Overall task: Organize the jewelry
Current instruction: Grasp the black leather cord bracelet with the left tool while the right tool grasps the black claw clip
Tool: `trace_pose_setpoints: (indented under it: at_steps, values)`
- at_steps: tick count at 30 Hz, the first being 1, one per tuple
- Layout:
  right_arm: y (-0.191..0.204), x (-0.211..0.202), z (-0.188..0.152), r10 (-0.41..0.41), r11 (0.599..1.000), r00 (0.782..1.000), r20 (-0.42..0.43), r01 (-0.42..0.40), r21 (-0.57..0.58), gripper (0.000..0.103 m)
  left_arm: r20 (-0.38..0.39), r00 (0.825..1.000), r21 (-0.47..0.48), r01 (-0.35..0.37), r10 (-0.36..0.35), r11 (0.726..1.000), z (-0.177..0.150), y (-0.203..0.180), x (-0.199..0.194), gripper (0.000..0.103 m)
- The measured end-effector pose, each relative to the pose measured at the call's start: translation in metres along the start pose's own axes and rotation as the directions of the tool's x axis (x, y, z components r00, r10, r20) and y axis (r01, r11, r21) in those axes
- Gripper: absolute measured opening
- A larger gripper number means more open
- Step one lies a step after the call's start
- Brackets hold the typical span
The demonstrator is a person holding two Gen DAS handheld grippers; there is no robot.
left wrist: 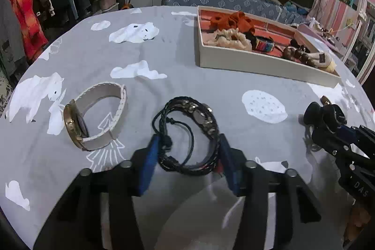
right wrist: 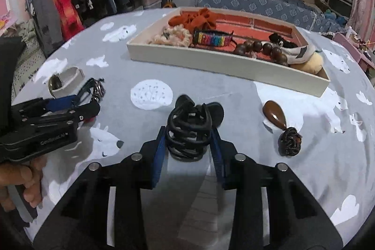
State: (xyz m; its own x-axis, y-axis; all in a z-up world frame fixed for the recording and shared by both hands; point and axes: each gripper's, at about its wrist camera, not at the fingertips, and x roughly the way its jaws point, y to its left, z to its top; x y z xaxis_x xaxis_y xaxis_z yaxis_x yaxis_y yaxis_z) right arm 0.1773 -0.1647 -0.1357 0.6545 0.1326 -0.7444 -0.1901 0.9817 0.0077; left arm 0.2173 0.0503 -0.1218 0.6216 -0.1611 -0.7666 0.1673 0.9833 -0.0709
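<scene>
Left claw point(left wrist: 187, 151) grips braided bracelet point(left wrist: 187, 132); right claw point(right wrist: 188, 144) grips hair clip point(right wrist: 191, 125).

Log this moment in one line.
left tongs: around black braided bracelet | right tongs: around black hair claw | white tray: part-filled

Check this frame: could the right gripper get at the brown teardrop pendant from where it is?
Probably not yet. The right gripper has its fingers around a black claw hair clip. The brown teardrop pendant lies uncovered on the cloth to its right, so the way looks free once the clip is dropped.
</scene>
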Motion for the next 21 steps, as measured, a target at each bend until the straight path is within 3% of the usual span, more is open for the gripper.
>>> trace_pose_setpoints:
  at_steps: [6, 15, 21]
  values:
    - [0.002, -0.011, 0.0, -0.002, 1.0, 0.999, 0.039, 0.003, -0.013, 0.036, 0.042, 0.999, -0.012, 0.015, -0.014, 1.0, -0.003, 0.001, -0.012, 0.032]
    - [-0.007, -0.031, 0.0, 0.002, 1.0, 0.994, 0.107, -0.004, 0.019, 0.036, 0.105, 0.994, -0.023, 0.026, -0.023, 0.999, -0.003, -0.002, -0.038, 0.028]
    - [-0.008, -0.057, 0.005, -0.003, 1.0, 0.987, 0.16, 0.001, 0.014, 0.036, 0.183, 0.982, -0.012, 0.041, -0.038, 0.999, 0.014, -0.009, -0.069, 0.028]
